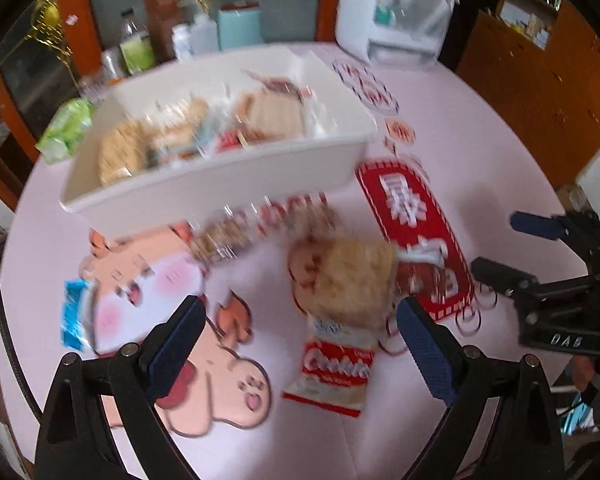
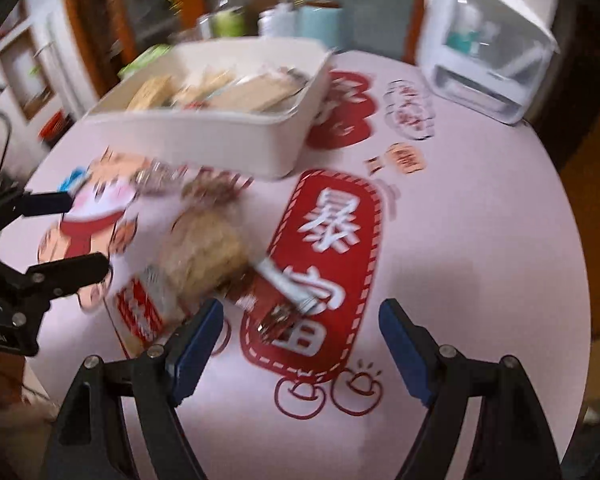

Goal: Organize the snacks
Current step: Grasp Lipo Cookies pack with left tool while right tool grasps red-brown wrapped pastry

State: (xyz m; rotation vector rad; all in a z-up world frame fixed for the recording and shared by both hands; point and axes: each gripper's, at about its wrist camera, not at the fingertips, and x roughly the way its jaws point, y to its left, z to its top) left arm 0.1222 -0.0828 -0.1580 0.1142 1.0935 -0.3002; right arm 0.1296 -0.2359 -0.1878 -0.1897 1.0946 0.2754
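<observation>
White bin (image 1: 220, 184) holding blurred snacks, cookie packet (image 1: 332, 364) just before it (print smeared), left gripper (image 1: 300, 344) and right gripper (image 2: 300, 344) both spread, empty.

"Cookie" on red-white packet (image 1: 332, 364); "暴富" on red tablecloth print (image 2: 320, 264)

Your right gripper (image 2: 300, 344) hangs with fingers spread wide above the pink tablecloth (image 2: 480, 240), empty. Ahead lie a cookie packet (image 2: 140, 312) and a pale snack bag (image 2: 208, 252), touching each other. Behind them stands the white bin (image 2: 204, 140) of snacks. Your left gripper (image 2: 72, 236), at left, is spread too.
</observation>
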